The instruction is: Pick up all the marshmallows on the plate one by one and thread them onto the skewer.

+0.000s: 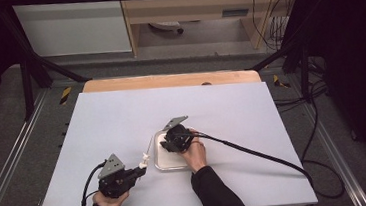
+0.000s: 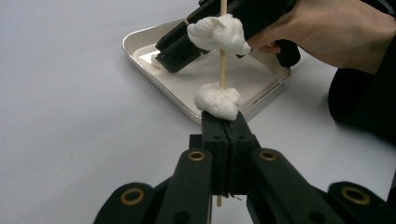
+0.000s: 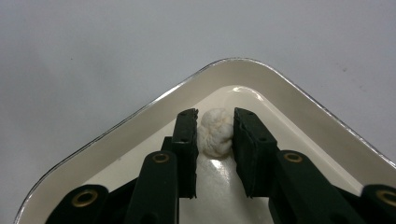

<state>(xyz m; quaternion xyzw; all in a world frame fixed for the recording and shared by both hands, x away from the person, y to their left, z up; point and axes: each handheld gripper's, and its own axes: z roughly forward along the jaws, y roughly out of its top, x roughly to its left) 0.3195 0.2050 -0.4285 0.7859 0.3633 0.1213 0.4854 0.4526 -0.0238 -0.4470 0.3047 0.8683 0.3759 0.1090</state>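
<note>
A white table cover is spread beneath the left gripper and right gripper. Beyond them a wooden table edge is seen, and farther off a cabinet (pale wood).

Table: a pale grey-white sheet is covering its top, with a strip of bare wood showing along the far edge. Lying on it, toward the near middle: one white square tray with rounded corners.
</note>
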